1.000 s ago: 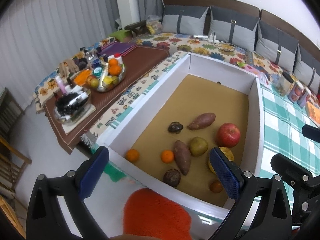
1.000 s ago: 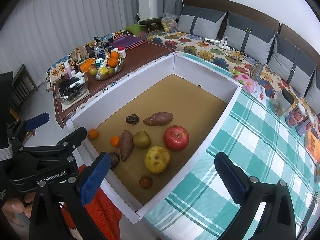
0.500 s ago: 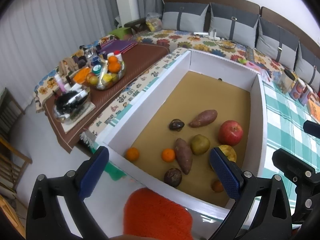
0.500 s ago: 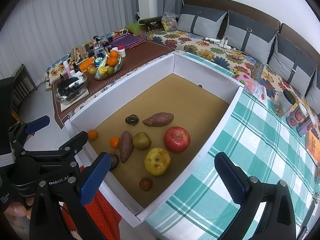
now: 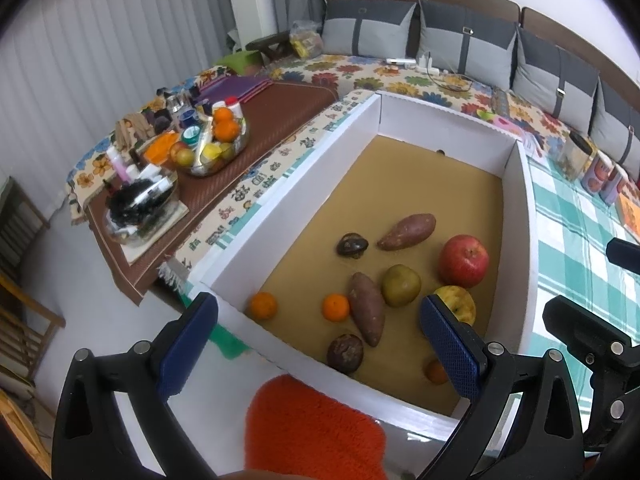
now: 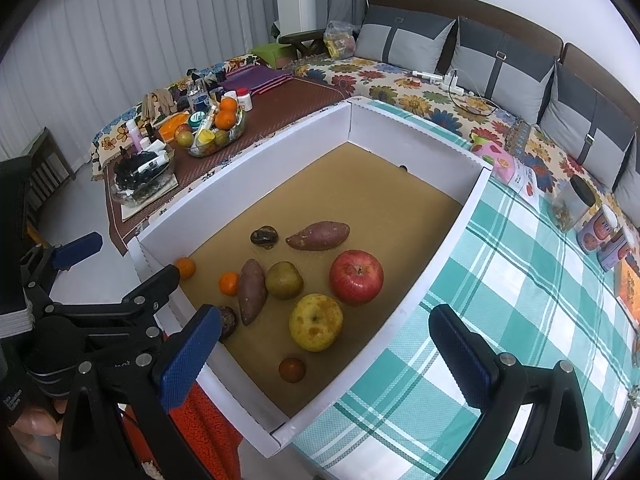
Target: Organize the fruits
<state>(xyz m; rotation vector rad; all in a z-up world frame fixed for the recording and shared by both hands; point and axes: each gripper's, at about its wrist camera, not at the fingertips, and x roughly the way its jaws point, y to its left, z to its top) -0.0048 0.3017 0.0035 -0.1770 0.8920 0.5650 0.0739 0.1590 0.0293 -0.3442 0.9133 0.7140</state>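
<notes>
Ten pieces of produce lie loose on the tan floor of a white box (image 6: 404,292), all gathered toward its near end. A red apple (image 6: 356,277) sits nearest the box's right wall, with a yellow apple (image 6: 316,322) just in front of it and a greenish pear (image 6: 284,280) to its left. One sweet potato (image 6: 319,235) lies crosswise farther back, beside a dark round fruit (image 6: 264,236); a second sweet potato (image 6: 251,290) lies lengthwise, touching the pear. A small orange (image 6: 228,282) rests just left of that potato, another orange (image 6: 185,267) sits in the near left corner, a second dark fruit (image 5: 345,353) lies against the near wall, and a small reddish-brown fruit (image 6: 292,369) sits alone in front of the yellow apple.

The box stands on a desk covered with a green-checked cloth (image 6: 512,320). The left gripper (image 5: 320,344) hovers over the near wall, its blue-padded fingers spread wide and holding nothing. The right gripper (image 6: 326,360) hangs above the near right corner, its fingers likewise wide apart and empty. Beyond lie a low brown table with a fruit bowl (image 5: 212,148) and a sofa with grey cushions (image 6: 492,64).
</notes>
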